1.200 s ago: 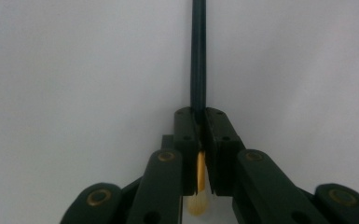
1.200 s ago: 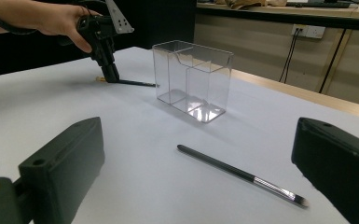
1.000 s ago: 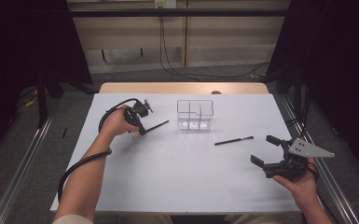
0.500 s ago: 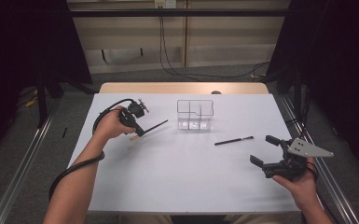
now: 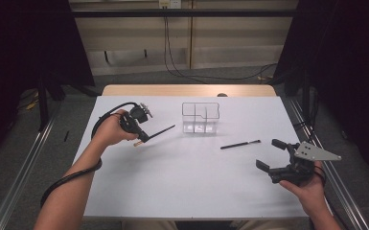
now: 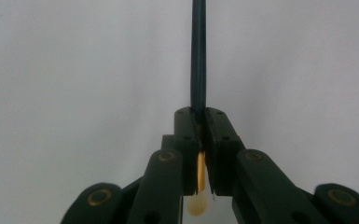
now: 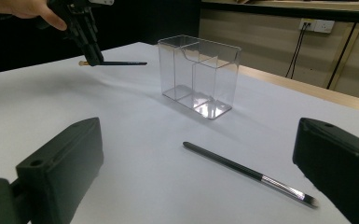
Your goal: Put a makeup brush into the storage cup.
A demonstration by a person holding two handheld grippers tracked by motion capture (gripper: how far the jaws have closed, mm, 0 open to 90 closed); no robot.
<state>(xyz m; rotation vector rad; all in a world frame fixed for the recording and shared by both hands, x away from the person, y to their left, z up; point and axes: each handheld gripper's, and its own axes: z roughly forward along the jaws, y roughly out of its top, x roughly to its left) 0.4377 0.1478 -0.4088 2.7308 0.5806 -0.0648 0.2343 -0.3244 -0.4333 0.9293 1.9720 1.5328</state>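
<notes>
The left gripper (image 5: 141, 135) clamps a dark brush (image 5: 160, 131), probably bound for the clear organizer (image 5: 201, 117), while the right gripper (image 5: 274, 154) waits open-jawed.

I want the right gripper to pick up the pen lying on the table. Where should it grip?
Grip the pen around mid-shaft, coming straight down from above with the right gripper, jaws astride it. It lies flat and thin on the table, apart from the clear box.
</notes>
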